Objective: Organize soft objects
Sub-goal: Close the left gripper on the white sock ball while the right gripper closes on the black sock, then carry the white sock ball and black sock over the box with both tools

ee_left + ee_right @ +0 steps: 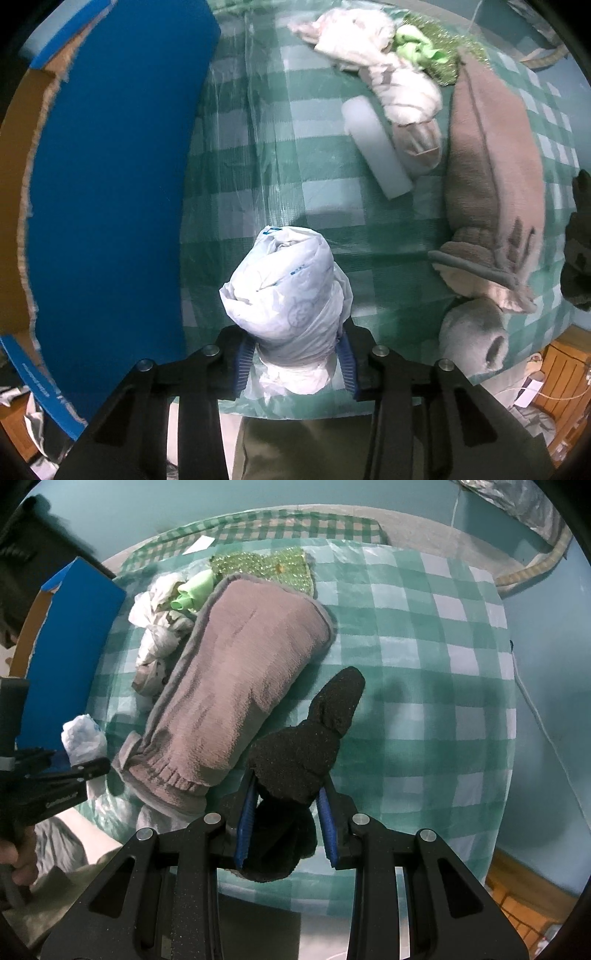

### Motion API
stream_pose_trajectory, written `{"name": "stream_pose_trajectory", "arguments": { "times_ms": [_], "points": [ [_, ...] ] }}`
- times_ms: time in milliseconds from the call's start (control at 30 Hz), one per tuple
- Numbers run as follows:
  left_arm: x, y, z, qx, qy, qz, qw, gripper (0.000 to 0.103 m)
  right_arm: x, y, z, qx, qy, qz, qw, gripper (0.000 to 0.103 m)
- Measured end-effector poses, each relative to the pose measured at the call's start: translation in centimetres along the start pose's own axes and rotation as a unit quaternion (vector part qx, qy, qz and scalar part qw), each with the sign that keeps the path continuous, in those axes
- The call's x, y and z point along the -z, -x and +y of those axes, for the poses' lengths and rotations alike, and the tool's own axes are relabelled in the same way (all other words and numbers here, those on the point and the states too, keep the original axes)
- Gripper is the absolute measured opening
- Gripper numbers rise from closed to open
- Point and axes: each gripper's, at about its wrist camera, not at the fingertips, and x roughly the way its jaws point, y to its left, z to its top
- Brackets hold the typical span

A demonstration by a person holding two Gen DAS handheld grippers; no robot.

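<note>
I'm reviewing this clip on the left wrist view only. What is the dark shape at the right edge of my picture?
Observer: A black fuzzy cloth, clamped between the fingers of the right gripper.
Operator: And the glittery green bit behind the grey towel?
Observer: It is a flat green sequinned cloth; the far end of the grey towel overlaps its near edge.
Operator: What lies right of the towel?
Observer: Only the checked tablecloth, out to its edge.
</note>
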Motion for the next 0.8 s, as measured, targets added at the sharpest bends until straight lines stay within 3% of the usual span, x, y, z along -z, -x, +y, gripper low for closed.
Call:
{"name": "stream_pose_trajectory", "arguments": {
  "times_ms": [800],
  "points": [
    [0.9, 12.1, -0.3, -0.014, -0.043, -0.100, 0.9940, 0.040, -2.6, 5.9, 4.3, 0.010, 0.051, -0.029, 0.998, 0.031]
  ]
}}
